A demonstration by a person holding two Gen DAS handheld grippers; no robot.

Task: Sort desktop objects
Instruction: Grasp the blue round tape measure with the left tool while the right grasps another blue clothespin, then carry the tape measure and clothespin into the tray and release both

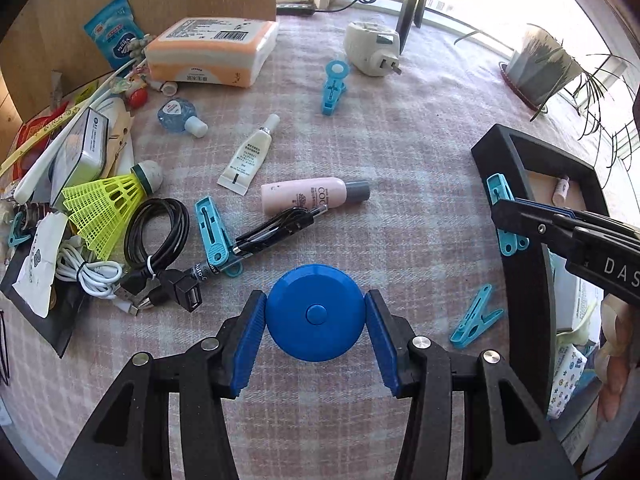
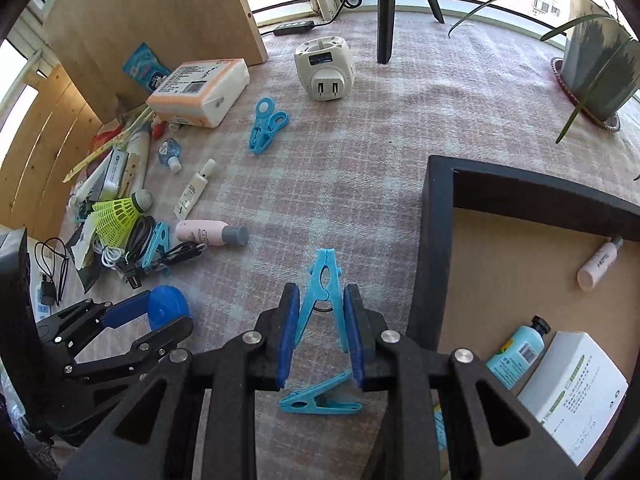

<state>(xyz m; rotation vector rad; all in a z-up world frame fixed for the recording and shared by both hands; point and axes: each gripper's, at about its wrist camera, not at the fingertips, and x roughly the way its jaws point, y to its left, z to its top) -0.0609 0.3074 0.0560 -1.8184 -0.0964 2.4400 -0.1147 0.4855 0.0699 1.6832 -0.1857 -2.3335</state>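
Pink checked tablecloth [image 2: 360, 168] under a bright window, strewn with clutter. Left gripper [image 1: 315, 322] about half spread, both blue pads pressed to the sides of a round blue tape measure [image 1: 315, 312]. Right gripper [image 2: 320, 320] narrowed onto a teal clothespin [image 2: 322, 292], clamped by its two handle legs, tip pointing away. Second teal clothespin [image 2: 320, 398] flat on the cloth just below. Black-rimmed tray [image 2: 430, 248] close beside on the right, holding bottles and a box.
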